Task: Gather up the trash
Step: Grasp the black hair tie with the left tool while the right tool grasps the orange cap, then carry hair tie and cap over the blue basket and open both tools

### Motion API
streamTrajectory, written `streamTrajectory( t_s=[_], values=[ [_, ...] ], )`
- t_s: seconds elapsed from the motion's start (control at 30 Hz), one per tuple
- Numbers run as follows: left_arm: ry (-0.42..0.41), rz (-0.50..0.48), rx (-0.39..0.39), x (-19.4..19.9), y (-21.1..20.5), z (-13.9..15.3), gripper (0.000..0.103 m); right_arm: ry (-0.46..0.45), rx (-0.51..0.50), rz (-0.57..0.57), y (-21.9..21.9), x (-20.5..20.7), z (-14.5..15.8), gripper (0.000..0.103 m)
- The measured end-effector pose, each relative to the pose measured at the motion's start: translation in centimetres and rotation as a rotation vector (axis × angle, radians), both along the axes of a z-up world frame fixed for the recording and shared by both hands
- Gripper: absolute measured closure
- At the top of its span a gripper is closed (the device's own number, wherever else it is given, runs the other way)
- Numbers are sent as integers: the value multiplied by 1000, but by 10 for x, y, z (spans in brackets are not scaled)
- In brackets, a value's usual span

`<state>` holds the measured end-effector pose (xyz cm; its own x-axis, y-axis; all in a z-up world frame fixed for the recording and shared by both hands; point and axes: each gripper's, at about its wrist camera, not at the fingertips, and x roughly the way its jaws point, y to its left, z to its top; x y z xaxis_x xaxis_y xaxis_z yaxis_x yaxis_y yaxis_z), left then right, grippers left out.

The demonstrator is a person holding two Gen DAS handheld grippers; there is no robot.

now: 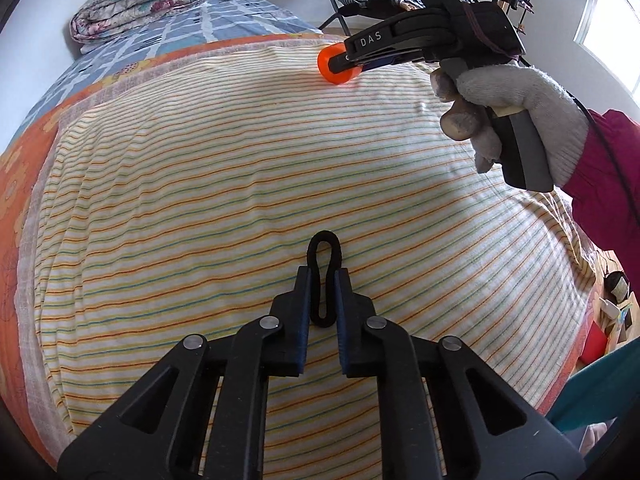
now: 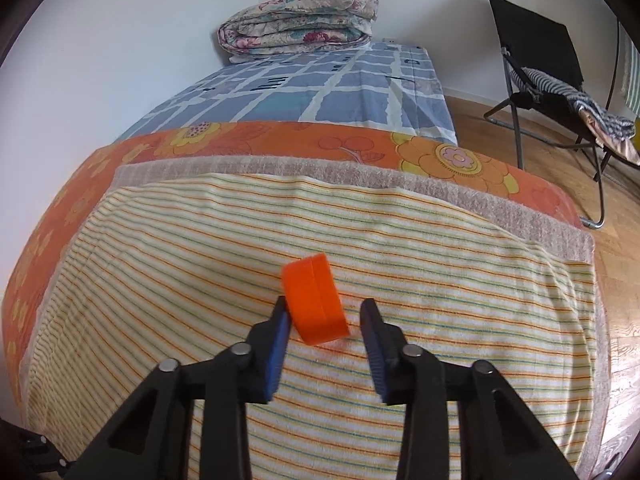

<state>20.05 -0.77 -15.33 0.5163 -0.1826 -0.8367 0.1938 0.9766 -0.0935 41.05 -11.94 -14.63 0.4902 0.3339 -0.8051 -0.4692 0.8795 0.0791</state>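
The left tongs pinch a black hair tie flat at mid-bed, on the striped sheet. At one o'clock, the right tongs straddle a tilted orange cap, left pad touching, right pad apart. Bare sheet surrounds both; the bed edge lies at three o'clock.

Both wrist cameras look steeply down along their tongs, close over the striped cloth on the bed, which both views share.
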Motion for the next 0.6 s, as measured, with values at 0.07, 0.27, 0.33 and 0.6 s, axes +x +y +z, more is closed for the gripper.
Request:
streamTrajectory(
  t_s=[0.07, 0.27, 0.33, 0.6],
  values=[
    [0, 0, 0, 0, 0, 0, 95, -8, -15, 10, 1, -2, 0, 76],
    [-5, 11, 0, -2, 5, 3, 96, -35, -7, 9, -3, -11, 11, 79],
    [-7, 16, 1, -5, 7, 5, 96, -45, -10, 18, -2, -15, 15, 79],
    [-24, 40, 4, -16, 13, 23, 96, -100, -20, 82, -3, -52, 43, 79]
  ],
)
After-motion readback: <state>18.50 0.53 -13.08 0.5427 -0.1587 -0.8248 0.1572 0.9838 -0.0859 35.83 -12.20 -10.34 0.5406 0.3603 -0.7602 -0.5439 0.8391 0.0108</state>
